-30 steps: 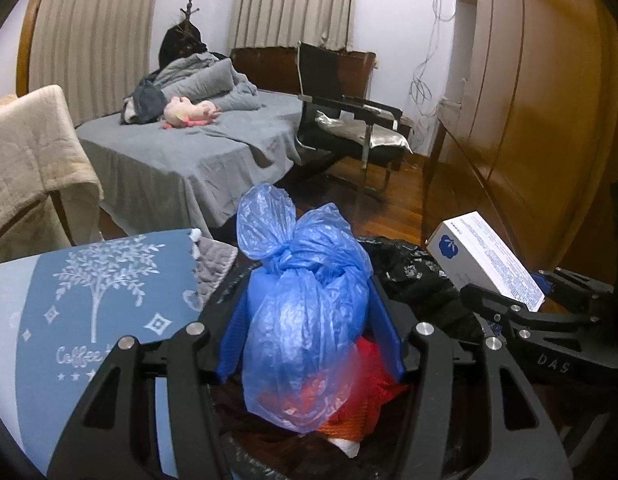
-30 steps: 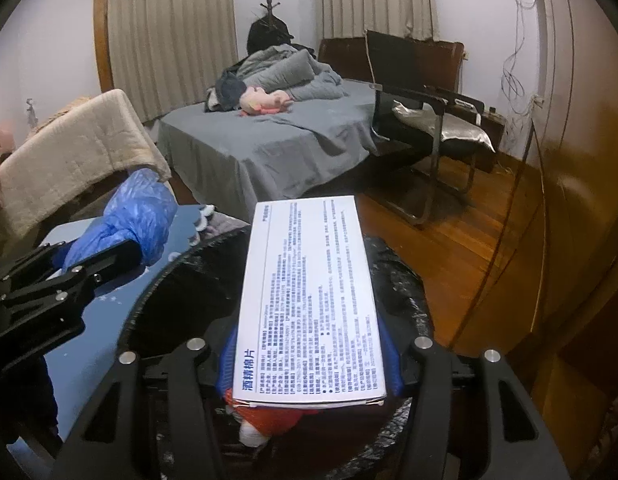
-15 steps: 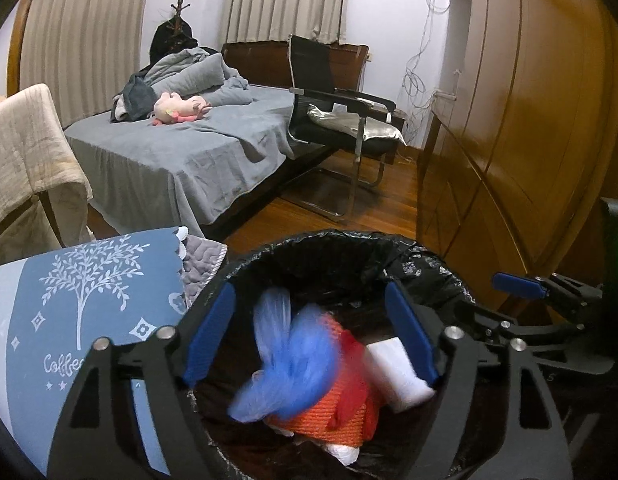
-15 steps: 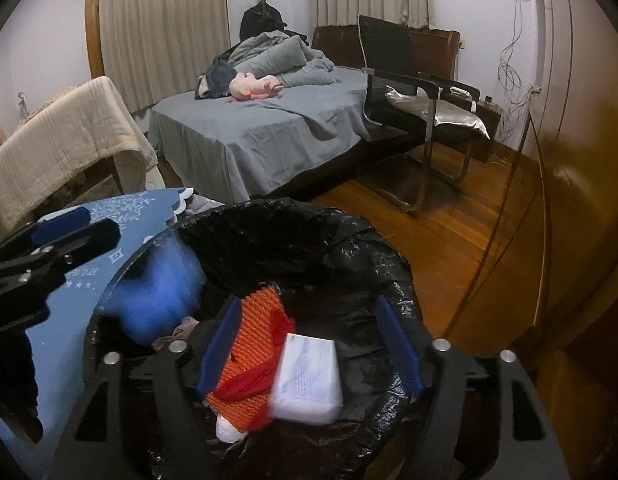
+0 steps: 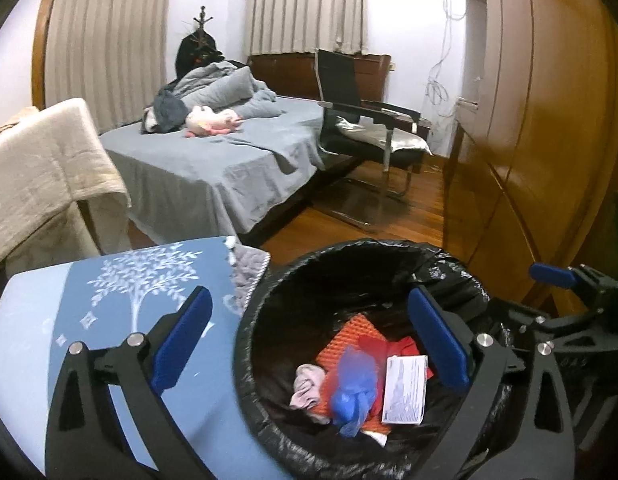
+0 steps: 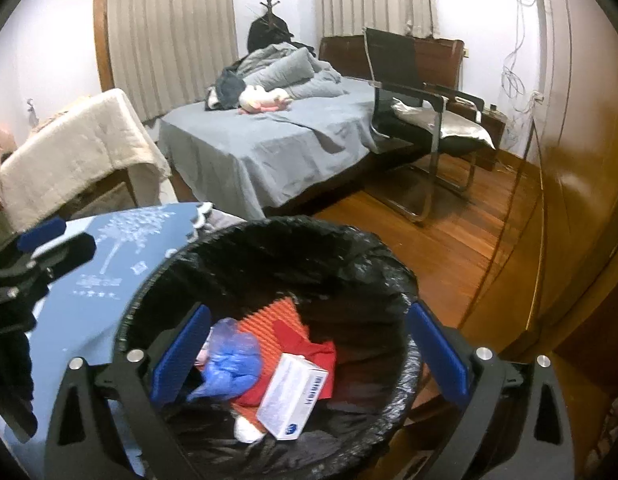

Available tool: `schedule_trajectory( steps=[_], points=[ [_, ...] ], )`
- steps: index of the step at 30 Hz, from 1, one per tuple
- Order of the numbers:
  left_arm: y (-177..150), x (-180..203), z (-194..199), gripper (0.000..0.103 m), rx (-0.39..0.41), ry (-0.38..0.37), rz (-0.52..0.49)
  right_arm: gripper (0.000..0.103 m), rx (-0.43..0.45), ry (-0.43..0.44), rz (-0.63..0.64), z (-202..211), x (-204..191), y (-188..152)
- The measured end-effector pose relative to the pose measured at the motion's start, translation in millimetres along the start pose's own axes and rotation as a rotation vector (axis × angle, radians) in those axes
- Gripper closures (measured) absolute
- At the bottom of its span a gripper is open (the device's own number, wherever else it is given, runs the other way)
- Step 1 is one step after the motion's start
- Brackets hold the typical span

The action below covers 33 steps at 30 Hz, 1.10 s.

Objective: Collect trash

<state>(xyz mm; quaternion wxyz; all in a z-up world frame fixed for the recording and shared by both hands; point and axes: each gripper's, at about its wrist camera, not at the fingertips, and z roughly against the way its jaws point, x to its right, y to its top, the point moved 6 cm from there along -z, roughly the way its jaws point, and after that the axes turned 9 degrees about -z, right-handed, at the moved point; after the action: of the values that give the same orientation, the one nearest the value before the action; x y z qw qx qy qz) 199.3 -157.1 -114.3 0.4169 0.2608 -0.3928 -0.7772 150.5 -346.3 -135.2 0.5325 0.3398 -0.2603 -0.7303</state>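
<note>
Both my grippers, left [image 5: 309, 344] and right [image 6: 309, 356], are opening (nothing between them) above the trash bin [image 6: 269, 240].

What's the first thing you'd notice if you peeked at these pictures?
The black-lined trash bin right up front, with a crumpled blue plastic bag and a white box lying inside on orange and red scraps. Both grippers' blue-padded jaws are opening above it with nothing between them. Behind sits a grey bed with a pink plush toy.
</note>
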Motion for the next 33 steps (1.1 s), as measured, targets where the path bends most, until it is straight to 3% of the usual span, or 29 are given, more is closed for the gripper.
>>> schedule_trajectory(
  steps=[13, 33],
  points=[
    [-8.6, -22.6, 64.1, 0.006, 0.03, 0.103, 0.041, 0.006, 0.027, 0.12, 0.043, 49.9, -56.7, 5.3],
    [-10.1, -27.5, 122.7, 0.006, 0.075, 0.17, 0.055, 0.006, 0.081, 0.165, 0.091, 91.6, -88.1, 9.4]
  ],
)
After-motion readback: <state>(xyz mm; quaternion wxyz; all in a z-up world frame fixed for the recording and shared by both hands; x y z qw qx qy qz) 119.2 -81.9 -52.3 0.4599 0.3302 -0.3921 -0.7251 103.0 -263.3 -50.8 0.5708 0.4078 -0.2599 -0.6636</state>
